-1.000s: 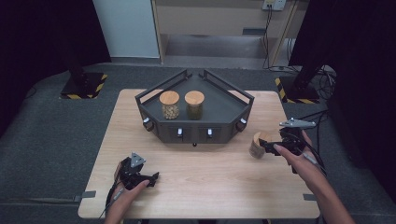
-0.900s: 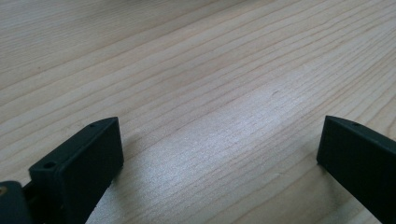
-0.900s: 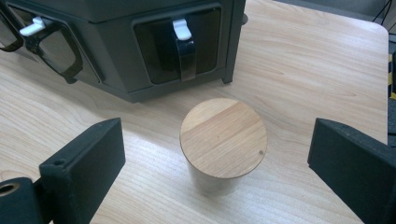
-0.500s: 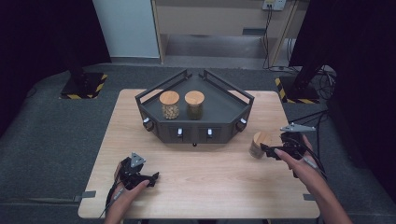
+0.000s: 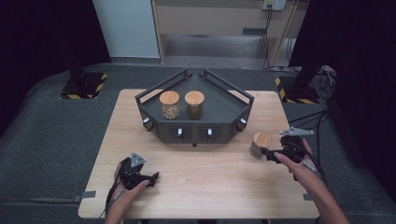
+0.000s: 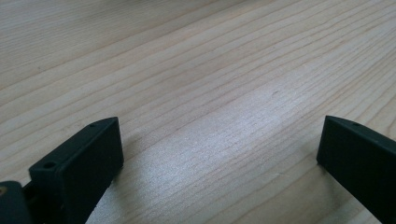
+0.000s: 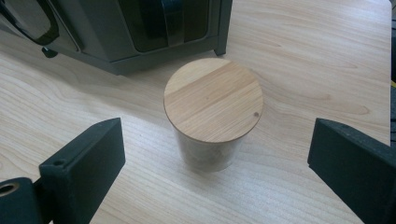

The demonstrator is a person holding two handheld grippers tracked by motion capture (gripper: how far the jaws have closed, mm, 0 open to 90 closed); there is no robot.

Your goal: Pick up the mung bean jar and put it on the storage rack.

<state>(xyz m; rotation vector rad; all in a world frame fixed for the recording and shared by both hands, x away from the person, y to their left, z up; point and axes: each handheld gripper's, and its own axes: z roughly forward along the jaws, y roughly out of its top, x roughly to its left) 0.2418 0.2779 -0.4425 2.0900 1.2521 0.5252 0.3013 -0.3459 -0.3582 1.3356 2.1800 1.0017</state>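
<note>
Wood-lidded jar ahead of wide-open right gripper, untouched, left gripper open

Wooden table, pale grain, set on grey floor.

Black angular tray on legs at the table's far middle, well ahead of both tools. Two glass jars with wooden lids stand in it side by side: left jar, pale contents; right jar, dark contents.

Third jar, wooden lid, on the table just beyond the tips of the right gripper, near the tray's right corner.

Left gripper at the near left, low over bare wood, well apart from all three jars.
</note>
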